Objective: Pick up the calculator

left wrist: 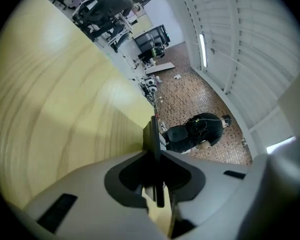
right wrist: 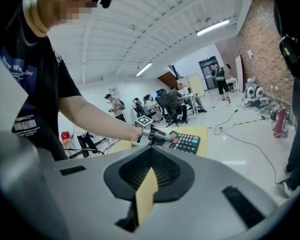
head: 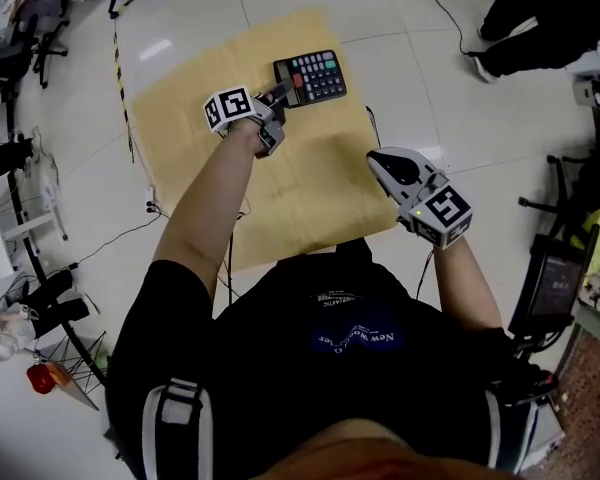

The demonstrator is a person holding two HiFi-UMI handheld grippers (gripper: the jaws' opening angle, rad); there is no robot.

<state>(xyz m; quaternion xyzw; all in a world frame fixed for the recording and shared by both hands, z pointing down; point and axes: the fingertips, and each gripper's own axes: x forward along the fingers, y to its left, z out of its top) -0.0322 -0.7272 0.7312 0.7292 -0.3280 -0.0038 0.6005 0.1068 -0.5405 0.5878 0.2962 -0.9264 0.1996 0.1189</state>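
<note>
Far on the wooden bench (head: 310,203), a little right of its middle: the black calculator (head: 315,76), keys up. Gripped at its near left corner by the left gripper (head: 279,95), reached out from the near side on a bare forearm (head: 205,208).

Seen along that gripper's own jaws: closed in from both sides on a thin dark slab, edge-on, which is the calculator (left wrist: 153,134). No more than the slab's thickness left between them. Rolled well over to one side, so that the bench fills the left of the left gripper view as a slanted yellow sheet. Cannot tell whether the calculator is lifted clear of the bench or resting on it.

At the bench's right edge, nearer than the calculator and well apart from it: the right gripper (head: 377,156), pointing far and left. Jaws drawn almost together, with just a narrow sliver of yellow bench showing through. Nothing held, nothing touched. Looking across from the right gripper view: the calculator (right wrist: 188,143) with red and green keys among the dark ones, and the left gripper clamped over its left end.

Round the bench: pale tiled floor (head: 400,28), thin black cables (head: 435,8) trailing over it, and a person (head: 540,23) in dark clothes at the far right.
</note>
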